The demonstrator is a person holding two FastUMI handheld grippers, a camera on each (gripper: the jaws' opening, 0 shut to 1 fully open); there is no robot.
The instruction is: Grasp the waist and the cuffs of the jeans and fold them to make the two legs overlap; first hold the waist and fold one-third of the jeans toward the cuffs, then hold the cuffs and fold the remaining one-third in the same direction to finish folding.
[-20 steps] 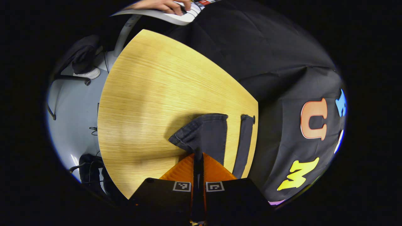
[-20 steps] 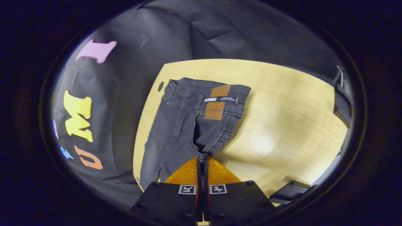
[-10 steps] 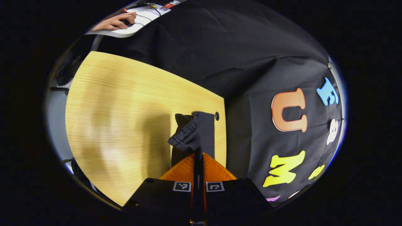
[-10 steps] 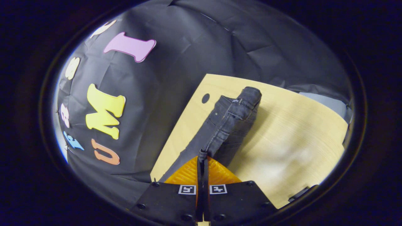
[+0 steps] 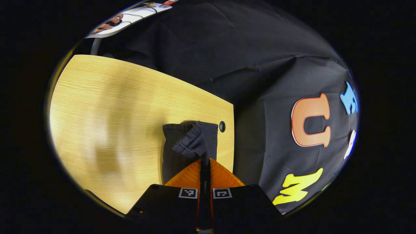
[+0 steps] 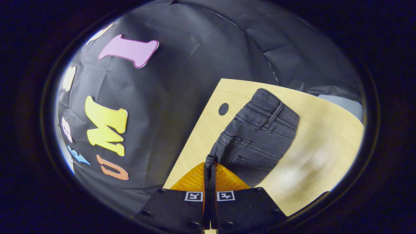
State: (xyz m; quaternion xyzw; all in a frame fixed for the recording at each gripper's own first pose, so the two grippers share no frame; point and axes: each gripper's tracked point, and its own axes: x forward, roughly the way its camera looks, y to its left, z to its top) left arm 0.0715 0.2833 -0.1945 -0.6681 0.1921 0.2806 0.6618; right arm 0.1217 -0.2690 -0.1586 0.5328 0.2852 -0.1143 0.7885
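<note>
Jeans [image 6: 260, 136] now flatter than before, legs overlapping

Right gripper [image 6: 209, 165]: fingers closed, pinching a seam edge of the black jeans [image 6: 260, 130]. Jeans: waistband end farthest from the camera, lying on the light wooden table [image 6: 325, 130], beside its round hole [image 6: 223, 109].

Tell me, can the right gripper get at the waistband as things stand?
Probably yes. The right gripper is shut on the jeans near the waist end, and the waistband lies just ahead on the table with nothing between.
</note>
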